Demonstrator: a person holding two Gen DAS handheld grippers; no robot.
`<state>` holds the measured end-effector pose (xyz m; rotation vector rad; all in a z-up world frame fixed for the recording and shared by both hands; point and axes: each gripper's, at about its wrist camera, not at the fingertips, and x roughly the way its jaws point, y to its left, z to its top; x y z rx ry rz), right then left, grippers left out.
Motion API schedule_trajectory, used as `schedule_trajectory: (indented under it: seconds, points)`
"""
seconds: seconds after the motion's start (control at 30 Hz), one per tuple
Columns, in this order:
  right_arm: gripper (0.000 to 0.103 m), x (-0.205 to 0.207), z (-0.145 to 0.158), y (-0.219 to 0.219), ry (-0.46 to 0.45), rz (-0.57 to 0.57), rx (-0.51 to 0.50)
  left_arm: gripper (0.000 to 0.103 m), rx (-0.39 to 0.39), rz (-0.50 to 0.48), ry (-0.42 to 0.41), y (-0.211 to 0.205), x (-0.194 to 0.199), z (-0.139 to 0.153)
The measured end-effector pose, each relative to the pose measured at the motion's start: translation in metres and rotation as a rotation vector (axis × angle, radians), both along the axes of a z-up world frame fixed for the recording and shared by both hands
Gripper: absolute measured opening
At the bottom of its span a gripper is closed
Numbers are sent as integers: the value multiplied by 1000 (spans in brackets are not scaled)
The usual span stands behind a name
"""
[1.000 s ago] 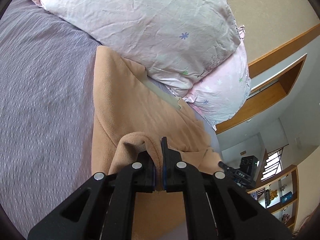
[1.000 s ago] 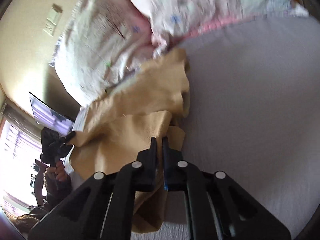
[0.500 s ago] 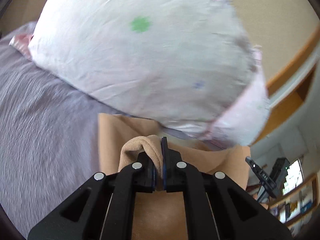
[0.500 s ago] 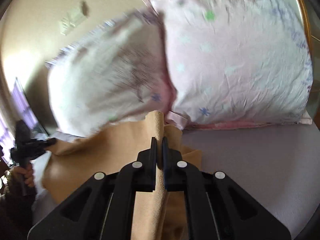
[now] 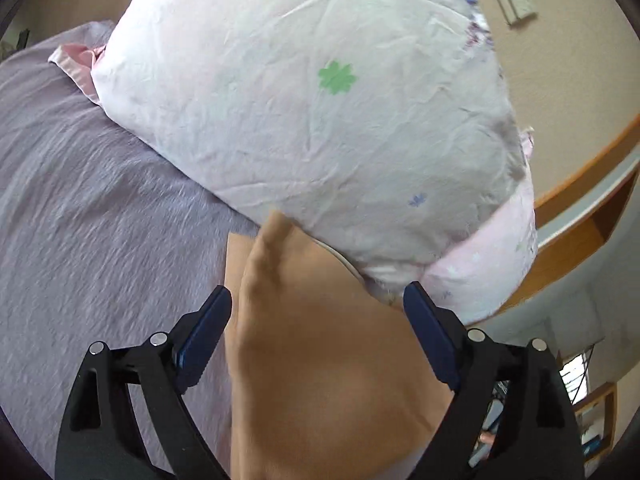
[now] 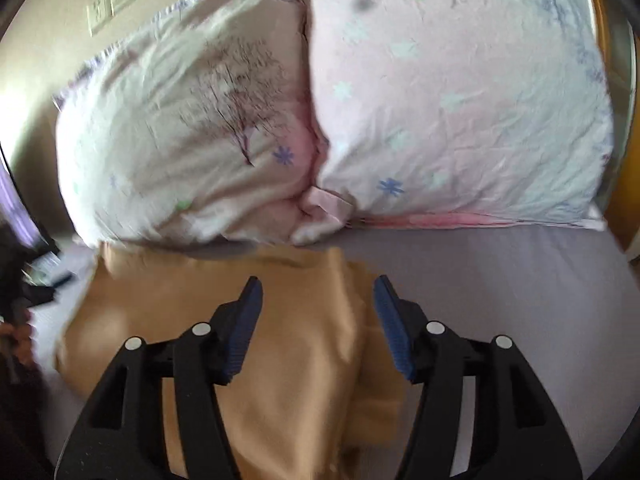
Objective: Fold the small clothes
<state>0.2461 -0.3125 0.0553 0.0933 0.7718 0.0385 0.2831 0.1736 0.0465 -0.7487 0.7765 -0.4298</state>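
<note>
A tan garment (image 5: 320, 340) lies on the grey-purple bed sheet (image 5: 100, 240), its far edge against the pillows. It also shows in the right wrist view (image 6: 280, 340), folded over itself with a raised fold down the middle. My left gripper (image 5: 317, 304) is open, its jaws wide apart over the garment, holding nothing. My right gripper (image 6: 318, 294) is open too, jaws spread above the garment's fold. The garment's near part is hidden under both grippers.
Two pale floral pillows (image 6: 440, 100) (image 6: 192, 140) lie side by side at the head of the bed; one fills the left wrist view (image 5: 320, 100). A beige wall with a switch plate (image 6: 116, 0) is behind. A wooden shelf (image 5: 580, 220) is at the right.
Both grippers were shut on the tan garment and carried it toward the pillows. Now both have opened and let it go; the fabric lies flat on the bed.
</note>
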Motion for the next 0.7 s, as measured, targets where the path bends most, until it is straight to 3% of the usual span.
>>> schedule_trajectory:
  seconds: [0.07,0.1,0.17,0.2,0.3,0.4,0.5,0.57,0.67,0.7]
  points:
    - [56,-2,-15,-6,68,-14,15,88,34,-29,27,0,-14,-1]
    - [49,1,-26,-11,114,-14,49,88,48,-48,35,0,-18,-3]
    - [16,5,-44,-14,169,-5,101,88,84,-71,80,-5,-28,-13]
    - [6,6,-52,-17,190,-26,106,88,89,-81,99,-6,-32,-20]
    - [6,-1,-60,-21,182,-75,114,88,85,-111,157,-9,-40,-36]
    - [17,-20,-35,-10,49,-76,89,88,85,-144,163,-15,-50,-43]
    - [47,-34,-16,5,-36,50,177,88,98,-182,164,-30,-46,-44]
    - [54,-29,-19,16,-10,124,206,88,109,-199,168,-39,-42,-46]
    - [73,-6,-53,30,167,140,154,88,131,-196,158,-47,-37,-44]
    - [75,-4,-61,31,174,153,147,88,131,-189,157,-47,-35,-44]
